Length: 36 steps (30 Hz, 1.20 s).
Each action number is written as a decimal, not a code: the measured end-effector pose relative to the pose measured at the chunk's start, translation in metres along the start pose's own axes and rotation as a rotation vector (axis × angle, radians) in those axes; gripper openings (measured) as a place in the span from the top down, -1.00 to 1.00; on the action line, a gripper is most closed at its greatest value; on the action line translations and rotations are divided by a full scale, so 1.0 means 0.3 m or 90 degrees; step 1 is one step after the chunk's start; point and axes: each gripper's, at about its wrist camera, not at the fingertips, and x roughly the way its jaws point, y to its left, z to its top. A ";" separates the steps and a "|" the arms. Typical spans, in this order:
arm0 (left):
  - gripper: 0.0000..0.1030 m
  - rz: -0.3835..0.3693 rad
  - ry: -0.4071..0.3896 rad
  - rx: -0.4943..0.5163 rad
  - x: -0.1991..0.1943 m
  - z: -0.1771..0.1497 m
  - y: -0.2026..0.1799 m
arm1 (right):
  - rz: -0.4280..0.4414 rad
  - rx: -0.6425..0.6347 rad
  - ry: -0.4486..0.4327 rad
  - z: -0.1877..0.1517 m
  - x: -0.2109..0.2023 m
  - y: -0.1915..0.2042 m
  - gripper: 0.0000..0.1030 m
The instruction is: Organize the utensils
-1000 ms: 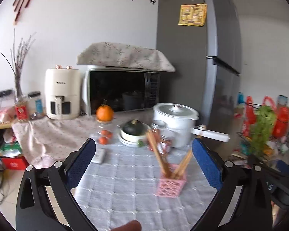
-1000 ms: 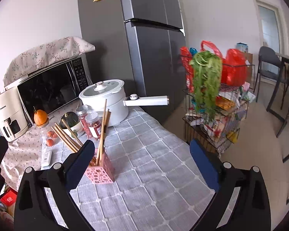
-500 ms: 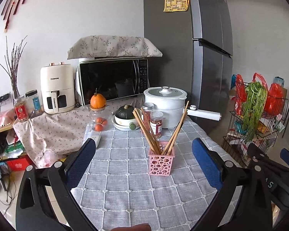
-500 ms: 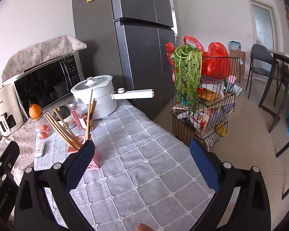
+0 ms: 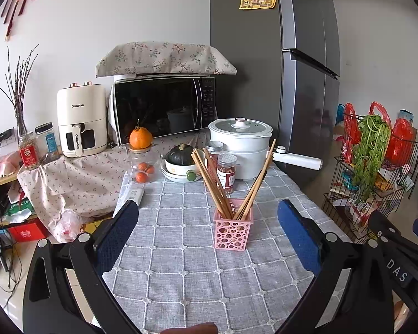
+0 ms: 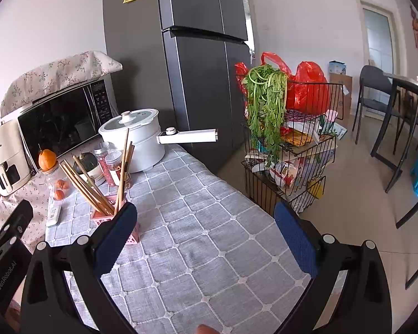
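Both views have pulled back and steadied since a second ago: left wrist view was tilted and close over the holder, now it sits level with the holder farther ahead; right wrist view has swung rightward, so the holder has slid from near centre to behind the left finger.

Surface (image 5: 181, 272), grey checked cloth, bare across the near half. No loose utensils on it that I can see.

Far end crowded: white pot (image 5: 241, 150) with long handle, microwave (image 5: 164, 108), bowl with squash (image 5: 181, 157), spice jars (image 5: 225, 168).

Pink holder (image 5: 232, 232) upright, mid-surface, well apart from both tongs. Chopsticks (image 5: 214, 186) stand in it in two fans, one leaning left, one leaning right. They touch nothing but the holder.

Left tongs (image 5: 207, 224) released, jaws wide, nothing between them, raised above the near edge and aimed at the holder. Right tongs (image 6: 204, 226) likewise spread and empty, pointing past the surface's right side toward the wire rack (image 6: 289, 150).

Judgement: sorting looks finished, or at a pause; tongs in a stand-off pose. If anything is left, the next move would call for finding a stray utensil outside these views, or squaring the leaning sticks, which means a light pinch high on the shafts without tipping the light holder.
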 end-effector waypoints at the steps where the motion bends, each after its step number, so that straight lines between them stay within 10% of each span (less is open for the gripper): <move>1: -0.86 0.001 0.000 0.000 0.001 0.001 -0.002 | 0.000 0.000 0.000 -0.001 -0.001 -0.001 -0.87; 36: -0.86 0.004 0.007 -0.002 0.008 -0.008 0.005 | 0.009 0.013 0.018 -0.010 0.015 0.000 -0.87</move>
